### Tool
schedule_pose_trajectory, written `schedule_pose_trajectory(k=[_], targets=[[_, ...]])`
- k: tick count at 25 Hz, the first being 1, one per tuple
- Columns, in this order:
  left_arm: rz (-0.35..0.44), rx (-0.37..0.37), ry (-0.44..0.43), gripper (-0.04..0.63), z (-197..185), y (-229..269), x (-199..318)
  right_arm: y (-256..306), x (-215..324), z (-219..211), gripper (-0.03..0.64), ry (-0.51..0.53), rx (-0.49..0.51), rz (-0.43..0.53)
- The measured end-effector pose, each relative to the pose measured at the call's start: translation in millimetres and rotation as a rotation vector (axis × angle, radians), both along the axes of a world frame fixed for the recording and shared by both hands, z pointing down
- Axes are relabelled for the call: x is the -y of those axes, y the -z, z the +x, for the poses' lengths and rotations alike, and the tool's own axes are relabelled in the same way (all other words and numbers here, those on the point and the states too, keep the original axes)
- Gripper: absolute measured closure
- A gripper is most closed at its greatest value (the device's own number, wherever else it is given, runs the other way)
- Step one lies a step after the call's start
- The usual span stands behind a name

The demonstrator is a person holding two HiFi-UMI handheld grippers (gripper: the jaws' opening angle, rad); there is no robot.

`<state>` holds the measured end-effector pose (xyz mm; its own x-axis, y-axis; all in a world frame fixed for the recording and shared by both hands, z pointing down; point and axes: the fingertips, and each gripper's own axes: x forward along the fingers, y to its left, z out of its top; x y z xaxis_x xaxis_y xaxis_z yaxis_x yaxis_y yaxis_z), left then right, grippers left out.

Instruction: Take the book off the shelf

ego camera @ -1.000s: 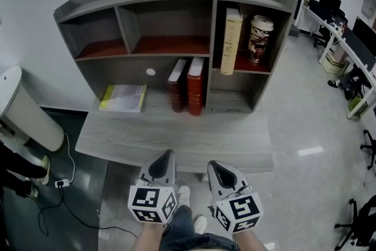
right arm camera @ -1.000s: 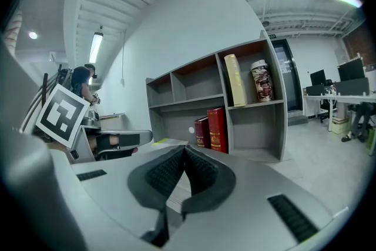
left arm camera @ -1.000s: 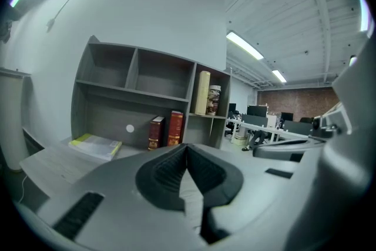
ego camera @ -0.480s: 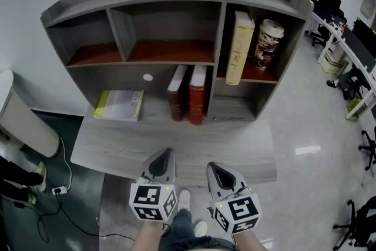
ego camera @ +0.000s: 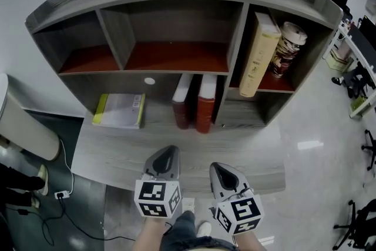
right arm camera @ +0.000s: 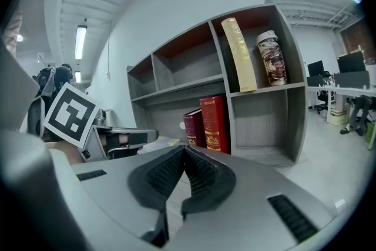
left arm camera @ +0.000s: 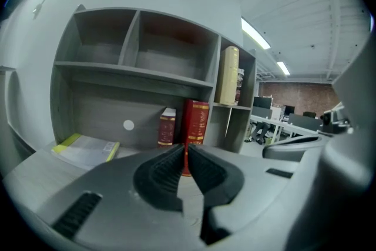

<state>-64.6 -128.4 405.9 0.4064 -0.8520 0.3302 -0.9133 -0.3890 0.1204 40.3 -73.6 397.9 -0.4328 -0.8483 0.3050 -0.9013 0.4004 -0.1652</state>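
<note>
Approach needed left tool [ego camera: 167,152] and right tool [ego camera: 219,168], both closed empty, to widen before meeting the red book [ego camera: 205,104].

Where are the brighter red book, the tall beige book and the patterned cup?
brighter red book [ego camera: 205,111]: head view, middle of spine
tall beige book [ego camera: 258,56]: head view, middle of spine
patterned cup [ego camera: 288,51]: head view, printed side
</note>
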Motion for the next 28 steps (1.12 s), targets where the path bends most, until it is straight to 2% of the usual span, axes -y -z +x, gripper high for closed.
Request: schedule_pose_trajectory(k=[9, 22, 28], targets=[[-0.037, 0.0, 0.004, 0.576, -4.5, -17.4, 50.5, -17.1, 37.0, 3.2, 0.609, -0.044, -0.007, -0.053], [-0.108, 0.002, -0.033, 0.482, 0.4, -45.6, 100.5, -35.4, 75.5, -1.9, 0.609, -0.079, -0.023, -0.112], [-0.131, 0.026, -0.03, 0.416, 1.4, -58.4, 120.0, -44.7, 88.3, -2.9, 0.609, -0.093, -0.028, -0.14]])
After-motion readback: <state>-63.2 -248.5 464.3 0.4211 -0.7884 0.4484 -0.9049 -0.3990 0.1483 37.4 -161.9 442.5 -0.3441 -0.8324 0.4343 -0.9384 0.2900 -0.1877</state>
